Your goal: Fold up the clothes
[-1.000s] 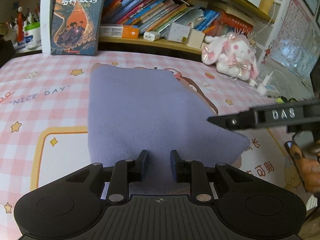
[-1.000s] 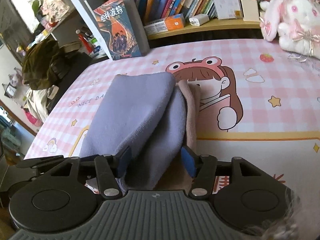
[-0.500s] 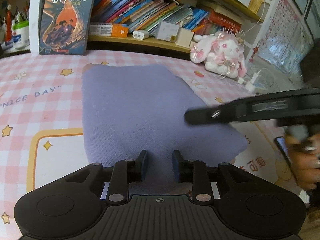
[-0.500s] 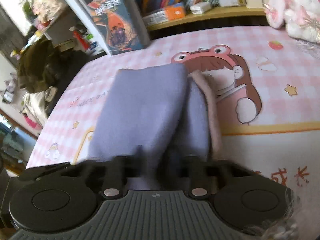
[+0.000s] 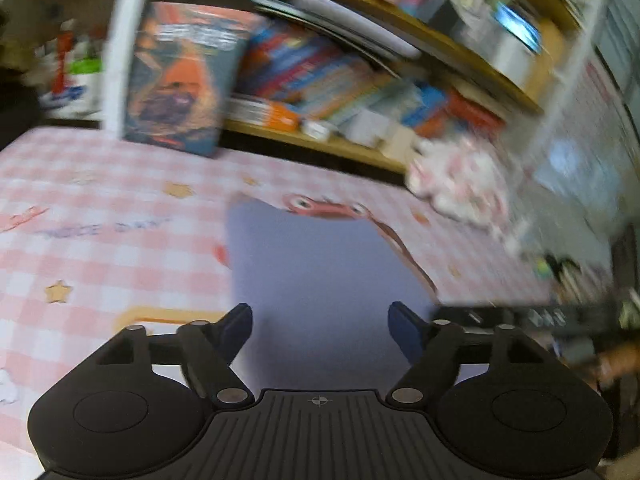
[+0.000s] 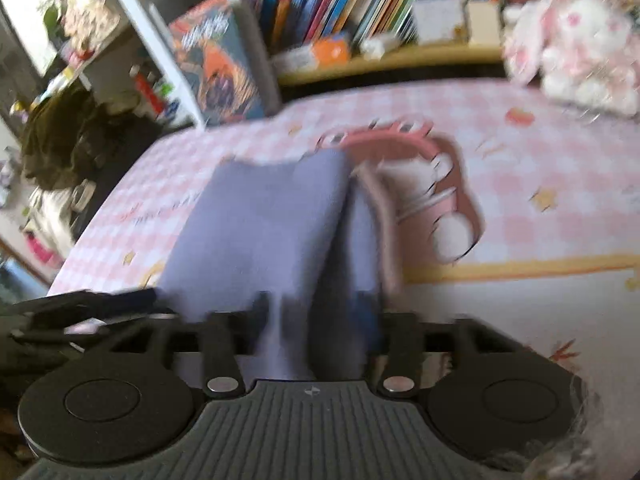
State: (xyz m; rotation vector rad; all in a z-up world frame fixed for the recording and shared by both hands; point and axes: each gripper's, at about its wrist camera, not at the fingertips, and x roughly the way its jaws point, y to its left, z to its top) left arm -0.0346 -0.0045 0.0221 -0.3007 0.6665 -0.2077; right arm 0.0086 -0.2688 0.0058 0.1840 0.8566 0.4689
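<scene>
both views are smeared with motion blur, so i can only read the coarse layout. from my left wrist camera the left tool (image 5: 320, 326) has its two fingers spread wide apart with nothing between them, only the lavender folded cloth (image 5: 320, 272) lying flat on the table (image 5: 100, 248) beyond the tips. the cloth sits at about 12 o'clock from that tool, on the pink checked cover, partly covering the printed cartoon figure (image 5: 324, 210). at 3 o'clock a dark bar of the other tool crosses the edge of the view, close to the cloth's right border.

from my right wrist camera the right tool (image 6: 316, 312) has the near end of the cloth (image 6: 272, 224) bunched between its fingers; the fabric rises in a ridge from the tool toward 12 o'clock. the fingers are blurred, and i cannot tell whether they are pressing on the fabric or standing loose around it. a pinkish layer shows along the cloth's right edge.

at 11 o'clock an upright book (image 6: 218, 64) leans by the shelf post, and a white and pink plush rabbit (image 6: 576, 44) sits at 2 o'clock near the table's far edge.
</scene>
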